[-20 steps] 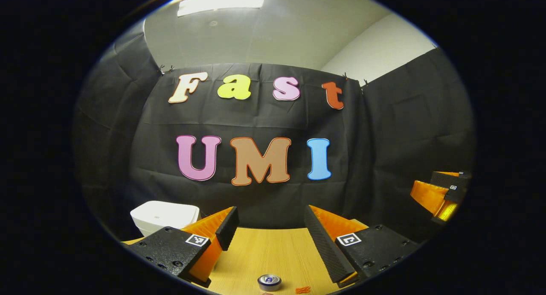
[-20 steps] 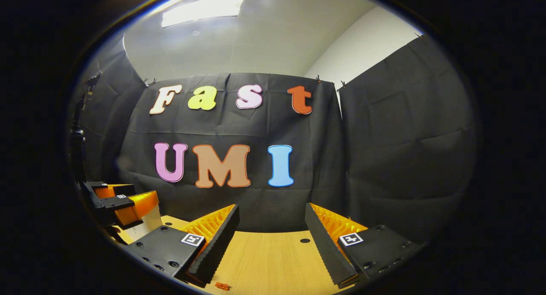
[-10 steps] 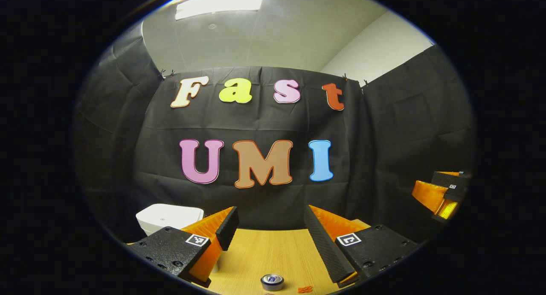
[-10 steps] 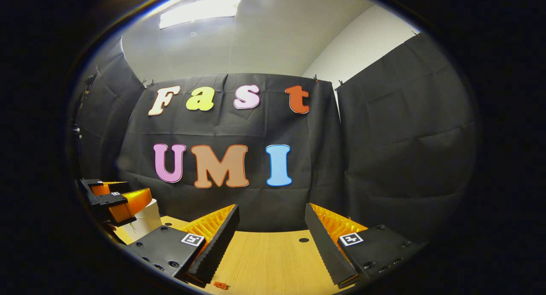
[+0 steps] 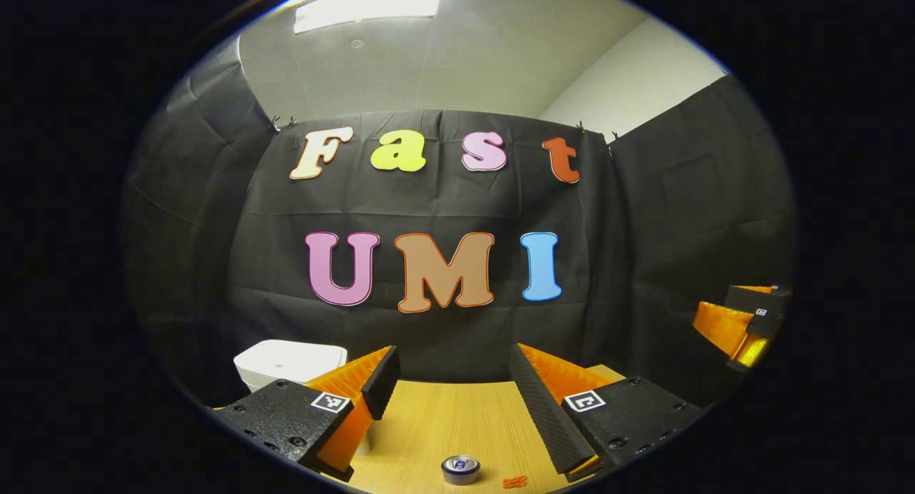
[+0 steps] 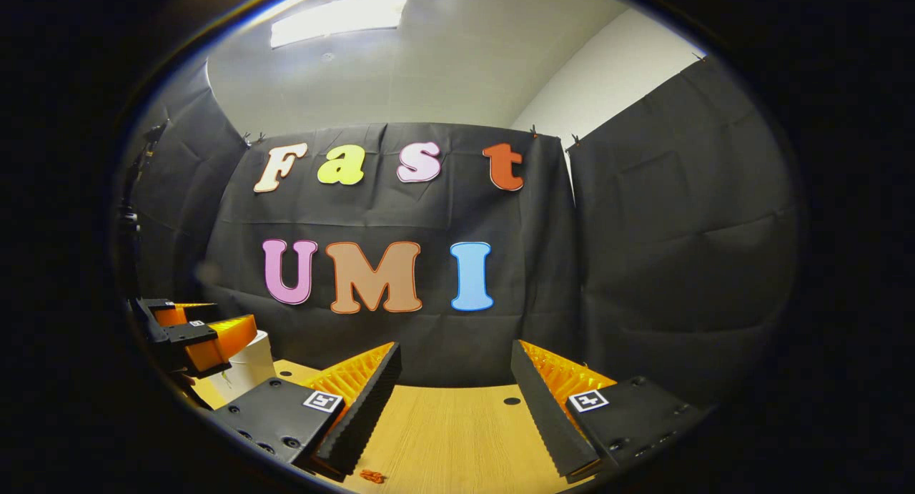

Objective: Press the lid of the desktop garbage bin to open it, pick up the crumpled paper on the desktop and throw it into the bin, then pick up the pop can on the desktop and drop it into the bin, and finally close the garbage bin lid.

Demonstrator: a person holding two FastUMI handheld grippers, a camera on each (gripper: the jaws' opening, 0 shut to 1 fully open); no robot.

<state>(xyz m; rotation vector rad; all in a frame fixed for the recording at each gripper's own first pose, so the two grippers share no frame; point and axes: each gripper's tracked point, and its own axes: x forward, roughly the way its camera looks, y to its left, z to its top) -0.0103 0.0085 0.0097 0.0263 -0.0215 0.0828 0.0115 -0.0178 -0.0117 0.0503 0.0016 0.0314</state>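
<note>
**Both jaws released above the surface; bin lid down, can upright at 6 o'clock**

Left gripper view, left to right. The garbage bin [image 5: 289,358] stands at 8 o'clock, at the far left of the surface [image 5: 443,415], against the booth's black cloth wall. It is white, and its lid lies flat and closed. My near left finger partly covers its lower right corner. My left gripper [image 5: 450,394] hangs above the surface with its jaws released: the two fingers stand well apart and nothing lies between them. The pop can [image 5: 460,470] stands upright on the surface at 6 o'clock, below the gap between my fingers and apart from both; I see its top end. A small orange scrap [image 5: 514,482] lies on the surface just right of the can, not touching it. At 3 o'clock, my right gripper [image 5: 743,322] shows at the edge, well apart from the can and bin.

Right gripper view, left to right. My left gripper [image 6: 193,329] appears at 8 o'clock, in front of the upper part of the garbage bin [image 6: 250,369], whose white side shows beneath it. Contact between the two cannot be determined. My right gripper [image 6: 454,401] sits at 6 o'clock over the surface [image 6: 450,437], jaws released, fingers well apart, nothing held. The orange scrap [image 6: 372,476] lies at 7 o'clock near my left finger's base. A small dark hole [image 6: 511,401] marks the surface close to my right finger.
</note>
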